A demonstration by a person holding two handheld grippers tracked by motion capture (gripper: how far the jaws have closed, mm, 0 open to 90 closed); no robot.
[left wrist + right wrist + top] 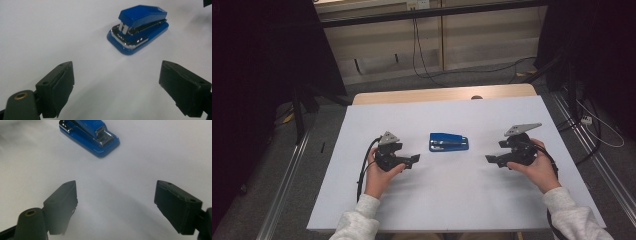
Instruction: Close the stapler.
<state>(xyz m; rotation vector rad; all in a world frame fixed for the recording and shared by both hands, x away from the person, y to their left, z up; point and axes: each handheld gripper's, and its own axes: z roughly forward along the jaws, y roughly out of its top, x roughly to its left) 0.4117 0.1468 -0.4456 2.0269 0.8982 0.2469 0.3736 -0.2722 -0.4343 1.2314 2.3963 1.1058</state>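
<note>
A blue stapler (449,142) lies flat near the middle of the white table (437,200). My left gripper (414,160) rests in a hand to the stapler's left, pointing right, jaws wide apart and empty. My right gripper (490,160) is held to the stapler's right, pointing left, also open and empty. In the left gripper view the stapler (138,27) sits ahead and to the right of the open gripper (116,72). In the right gripper view the stapler (90,135) lies ahead and to the left of the open gripper (116,191). Neither gripper touches it.
A wooden strip (442,93) runs along the table's far edge. Cables (419,55) trail over the floor behind the table, and metal rails (287,180) run along both sides. Dark curtains (262,50) hang at left and right.
</note>
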